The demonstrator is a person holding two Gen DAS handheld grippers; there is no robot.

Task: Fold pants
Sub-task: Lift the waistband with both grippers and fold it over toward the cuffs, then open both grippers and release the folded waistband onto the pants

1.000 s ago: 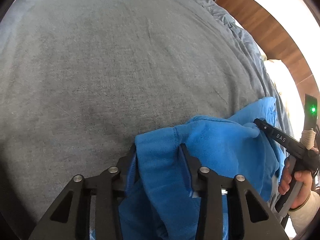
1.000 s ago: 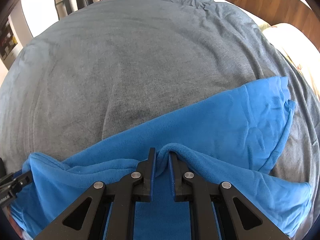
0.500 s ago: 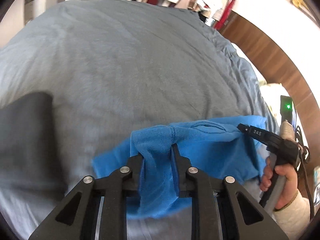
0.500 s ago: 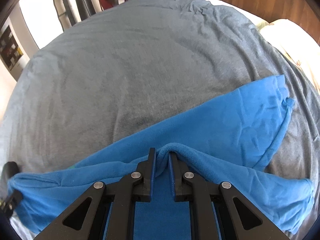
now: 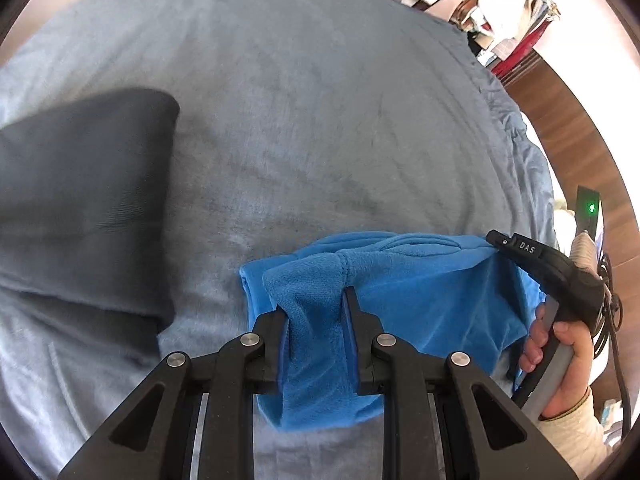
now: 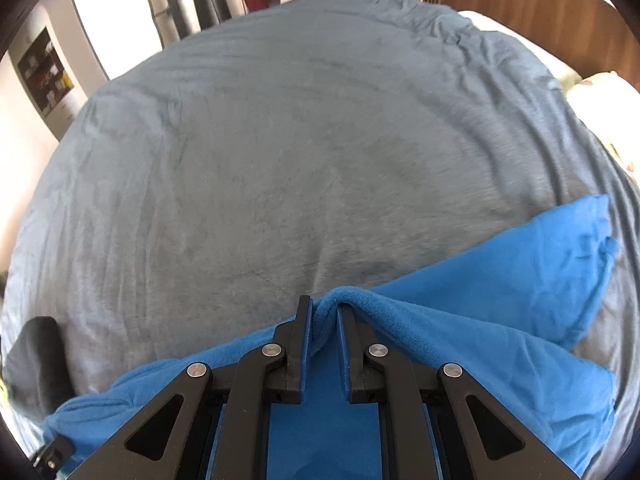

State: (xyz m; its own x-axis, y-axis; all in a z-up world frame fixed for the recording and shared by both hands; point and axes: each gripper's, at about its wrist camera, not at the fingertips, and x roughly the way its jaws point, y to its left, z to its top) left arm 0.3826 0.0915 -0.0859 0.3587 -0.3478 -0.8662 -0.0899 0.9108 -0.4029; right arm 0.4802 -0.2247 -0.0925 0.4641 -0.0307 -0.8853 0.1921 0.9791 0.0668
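I have the left gripper clamped on a bunched fold of the blue pants and the right gripper pinching their edge, the cloth stretched between them above the grey bedspread, near a dark folded garment.

Left tongs pinch blue pants (gathered fleece) above grey bedspread.

Wrist views — steeply down, bed shared
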